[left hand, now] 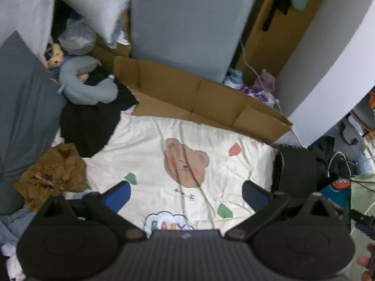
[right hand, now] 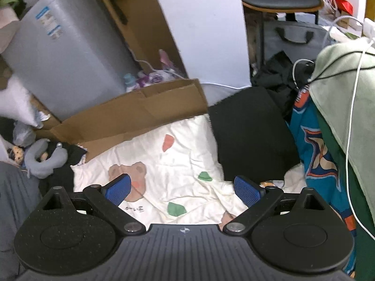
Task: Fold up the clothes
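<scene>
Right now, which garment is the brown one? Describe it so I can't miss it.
Start at the cream bear blanket. At its left edge, below the black clothes, lies the crumpled brown shirt. It is the only mustard-brown garment, with a small dark and orange print.

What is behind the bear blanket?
Behind the bear blanket a flattened cardboard box leans, with a tall grey appliance behind that. The cardboard hides whatever sits low between them.

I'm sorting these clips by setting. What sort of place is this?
Most likely a cluttered bedroom or small living space. A cream bear-print quilt is spread like bedding, a grey neck pillow and white pillow lie beside it, and loose garments such as a brown shirt are scattered around.
</scene>
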Tool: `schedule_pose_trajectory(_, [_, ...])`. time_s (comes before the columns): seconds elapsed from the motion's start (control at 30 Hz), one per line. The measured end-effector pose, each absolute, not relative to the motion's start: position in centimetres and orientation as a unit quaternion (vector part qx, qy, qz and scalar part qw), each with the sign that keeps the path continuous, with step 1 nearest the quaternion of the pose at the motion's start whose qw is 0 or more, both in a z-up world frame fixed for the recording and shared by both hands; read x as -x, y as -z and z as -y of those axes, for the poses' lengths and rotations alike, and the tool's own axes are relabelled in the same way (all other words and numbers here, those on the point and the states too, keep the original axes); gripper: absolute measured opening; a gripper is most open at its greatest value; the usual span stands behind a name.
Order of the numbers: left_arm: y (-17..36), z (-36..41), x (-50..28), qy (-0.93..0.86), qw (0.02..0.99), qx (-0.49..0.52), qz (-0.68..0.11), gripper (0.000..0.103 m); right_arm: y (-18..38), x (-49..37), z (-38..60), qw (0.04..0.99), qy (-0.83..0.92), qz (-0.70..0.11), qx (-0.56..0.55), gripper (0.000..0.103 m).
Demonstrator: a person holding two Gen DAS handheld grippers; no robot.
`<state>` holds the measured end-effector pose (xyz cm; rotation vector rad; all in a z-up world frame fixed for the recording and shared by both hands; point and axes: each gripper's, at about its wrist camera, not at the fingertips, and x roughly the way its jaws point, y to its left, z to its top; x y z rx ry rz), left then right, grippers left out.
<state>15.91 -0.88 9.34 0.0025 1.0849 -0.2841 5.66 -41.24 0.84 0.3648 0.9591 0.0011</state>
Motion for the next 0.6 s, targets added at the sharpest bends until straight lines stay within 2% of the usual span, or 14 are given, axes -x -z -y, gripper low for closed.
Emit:
schedule_pose_trajectory(0.2, [-9.9,-1.8,-14.0,0.126,0.850,0.029,-0.510,0.102,-3.0,-4.8,39.2,0.875,-0.014,-0.455,-0.165,0.098])
schedule_pose_trajectory(0.6, [-14.0,-4.7,-9.5,0.119,0.873,0.019,-0.472,0.102,-5.2,-2.2,37.5,0.877,-0.029,-0.454,-0.152,0.098])
